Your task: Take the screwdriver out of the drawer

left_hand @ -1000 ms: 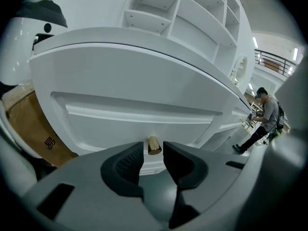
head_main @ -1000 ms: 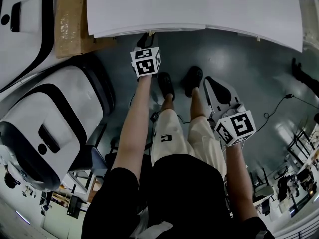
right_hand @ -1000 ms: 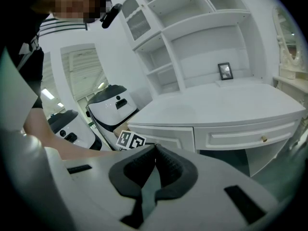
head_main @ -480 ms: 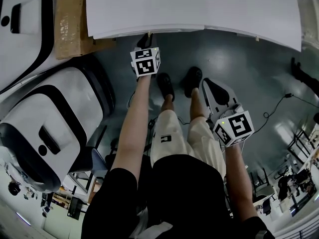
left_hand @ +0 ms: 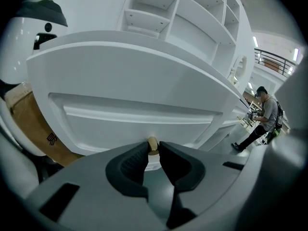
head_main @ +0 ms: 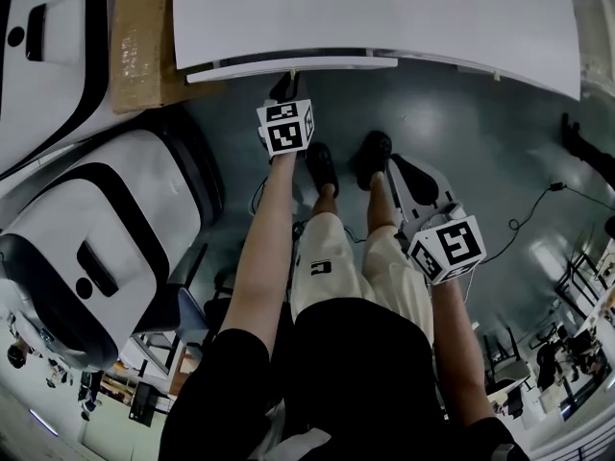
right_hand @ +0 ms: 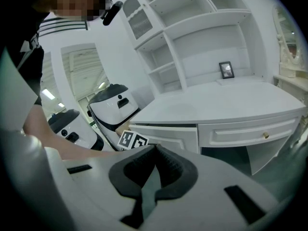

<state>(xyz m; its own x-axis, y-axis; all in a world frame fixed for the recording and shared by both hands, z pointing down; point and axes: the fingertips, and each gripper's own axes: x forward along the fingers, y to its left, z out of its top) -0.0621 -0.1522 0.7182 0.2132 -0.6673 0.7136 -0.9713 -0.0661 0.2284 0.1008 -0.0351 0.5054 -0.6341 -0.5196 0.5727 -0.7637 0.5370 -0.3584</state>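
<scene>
At left, pinching the brass knob of the drawer with the left hand-held gripper, its jaws just now closing in onto it. No sight of the screwdriver; presumably inside that barely opened drawer under the desk. Probably light, stiff and slick along the shaft, so best taken by the handle. At right, holding the right hand-held gripper fully closed on nothing.

Cardboard box — white shelves
</scene>
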